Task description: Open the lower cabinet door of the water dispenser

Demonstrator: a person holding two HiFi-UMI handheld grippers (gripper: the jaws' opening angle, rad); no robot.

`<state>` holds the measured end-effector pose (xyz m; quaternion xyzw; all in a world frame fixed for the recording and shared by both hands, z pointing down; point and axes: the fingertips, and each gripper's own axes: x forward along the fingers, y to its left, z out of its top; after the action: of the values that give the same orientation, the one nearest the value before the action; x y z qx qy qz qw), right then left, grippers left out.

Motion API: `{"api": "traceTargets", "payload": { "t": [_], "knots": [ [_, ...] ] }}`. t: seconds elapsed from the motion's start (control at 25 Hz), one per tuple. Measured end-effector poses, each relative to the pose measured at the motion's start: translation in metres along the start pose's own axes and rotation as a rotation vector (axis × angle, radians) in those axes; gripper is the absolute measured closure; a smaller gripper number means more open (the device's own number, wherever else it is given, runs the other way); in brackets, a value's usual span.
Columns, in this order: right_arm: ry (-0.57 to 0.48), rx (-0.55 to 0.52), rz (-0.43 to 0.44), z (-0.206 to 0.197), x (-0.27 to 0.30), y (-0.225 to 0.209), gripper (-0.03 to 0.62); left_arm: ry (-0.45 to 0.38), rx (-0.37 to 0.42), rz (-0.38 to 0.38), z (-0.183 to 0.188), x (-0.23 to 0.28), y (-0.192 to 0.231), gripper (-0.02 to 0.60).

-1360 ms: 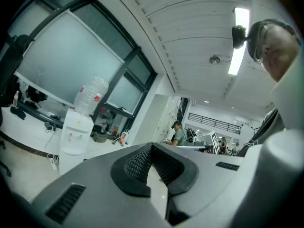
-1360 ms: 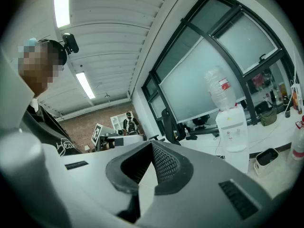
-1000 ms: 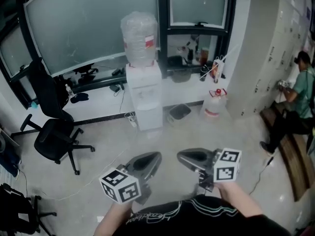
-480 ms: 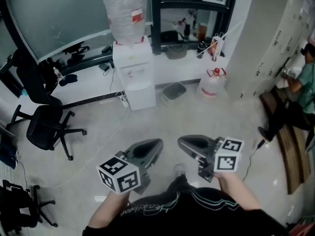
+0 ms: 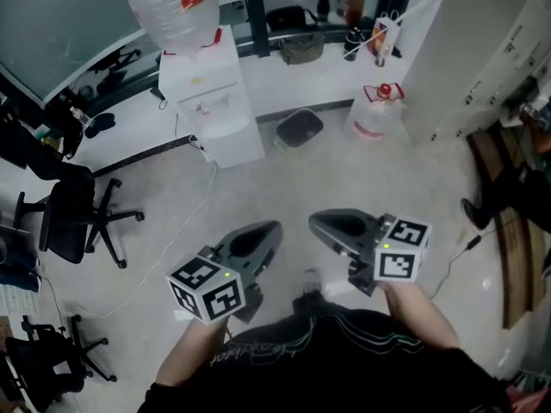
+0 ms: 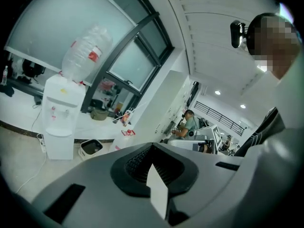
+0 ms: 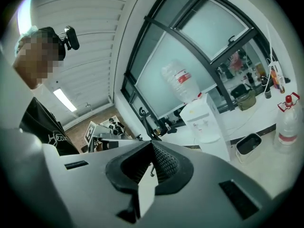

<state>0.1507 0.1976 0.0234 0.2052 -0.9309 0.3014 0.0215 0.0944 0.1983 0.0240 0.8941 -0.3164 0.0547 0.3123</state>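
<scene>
Black office chair (image 5: 67, 218) well left of left gripper (image 5: 269, 233). Dark waste bin (image 5: 299, 129) far ahead, between the two grippers' lines. Clear jug (image 5: 376, 114), red cap, ahead-right of right gripper (image 5: 320, 224). Wooden bench (image 5: 516, 265) far right.

Left tool (image 5: 272, 229), right tool (image 5: 318, 223) grey; shirt (image 5: 344, 364) black.

Floor ahead: the pale tiled floor (image 5: 284, 188) lies open up to the front of the tall white water dispenser (image 5: 225, 136) — a straight, wide lane.
Left side: a black swivel office chair (image 5: 65, 222) stands well apart from that lane.
Right side: a black square waste bin (image 5: 299, 129) sits just beside the dispenser; a clear water jug with a red cap (image 5: 376, 114) stands further right, near the white locker wall (image 5: 482, 50).
Behind: a low white ledge (image 5: 331, 80) — closed off.
Far right: a brown wooden bench (image 5: 519, 274).
</scene>
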Motion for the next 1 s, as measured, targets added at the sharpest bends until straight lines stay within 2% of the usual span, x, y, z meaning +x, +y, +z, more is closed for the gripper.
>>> {"api": "traceTargets", "payload": {
  "t": [0.12,0.32,0.48,0.8,1.0],
  "knots": [
    [0.013,0.013,-0.005,0.008,-0.002,-0.042,0.582,0.035,-0.022,0.017,0.001,0.04,0.017,0.581],
    [0.085,-0.063,-0.032,0.006,0.006,-0.093,0.582,0.054,0.001,0.066,0.003,0.09,0.047,0.581],
    [0.118,-0.02,-0.034,-0.006,0.02,-0.13,0.582,0.066,-0.036,0.09,-0.003,0.116,0.082,0.581],
    [0.142,0.074,-0.045,-0.012,0.068,-0.216,0.582,0.095,-0.107,0.13,-0.009,0.164,0.176,0.581],
    [0.151,0.097,-0.094,-0.001,0.106,-0.292,0.582,0.085,-0.146,0.202,0.005,0.209,0.259,0.58]
  ]
}}
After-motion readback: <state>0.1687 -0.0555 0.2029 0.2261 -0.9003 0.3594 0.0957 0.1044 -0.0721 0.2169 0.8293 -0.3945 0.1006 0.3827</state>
